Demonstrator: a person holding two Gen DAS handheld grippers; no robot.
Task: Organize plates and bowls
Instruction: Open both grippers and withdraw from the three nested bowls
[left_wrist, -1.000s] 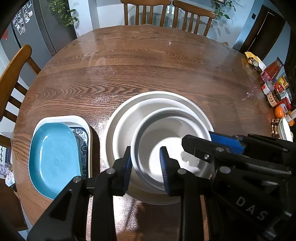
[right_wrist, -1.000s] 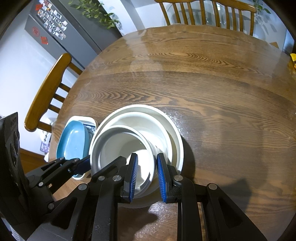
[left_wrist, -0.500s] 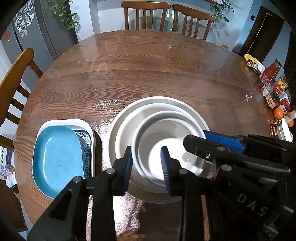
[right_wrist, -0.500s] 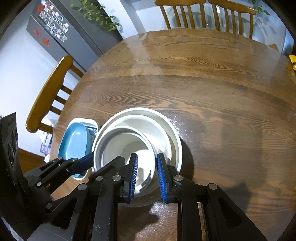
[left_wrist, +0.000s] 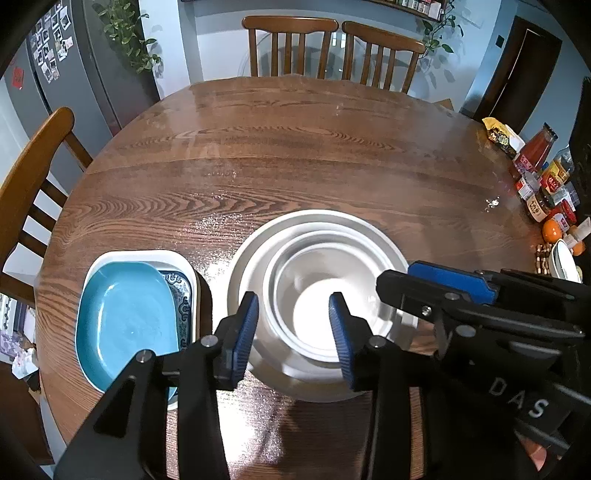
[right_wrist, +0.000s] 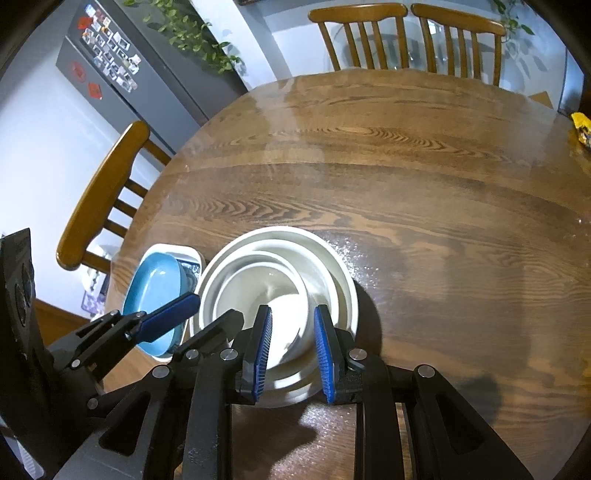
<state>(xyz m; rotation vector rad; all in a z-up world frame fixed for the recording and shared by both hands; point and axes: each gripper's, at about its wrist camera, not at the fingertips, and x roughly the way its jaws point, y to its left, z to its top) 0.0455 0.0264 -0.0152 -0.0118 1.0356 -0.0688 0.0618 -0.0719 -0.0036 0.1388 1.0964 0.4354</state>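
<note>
Nearest the cameras, the left gripper (left_wrist: 293, 332) hovered over the near left rim of the nested white bowls (left_wrist: 325, 299), its jaws spread apart with nothing between the blue pads. The right gripper (right_wrist: 291, 354) hung over the near rim of the same stack, its jaws likewise parted and empty; whether any pad touched the rim could not be told.

The stack sat close to the near edge of the round wooden tabletop (left_wrist: 295, 155): a wide white bowl (left_wrist: 251, 258) on the wood, a smaller white bowl (left_wrist: 314, 325) nested inside it, and what looked like a further rim between them. Just left of the stack, close beside it, a white rectangular dish (left_wrist: 147, 254) held a patterned blue-and-white plate (left_wrist: 183, 291), and a light blue oval plate (left_wrist: 125, 317) lay on top of that.

Beyond the dishes the tabletop ran bare to its far edge. At its right edge stood a cluster of sauce bottles and jars (left_wrist: 543, 173), with an orange (left_wrist: 552, 229) nearer. Wooden chairs (left_wrist: 332, 44) stood past the far edge, and another chair (left_wrist: 33, 162) at the left.
</note>
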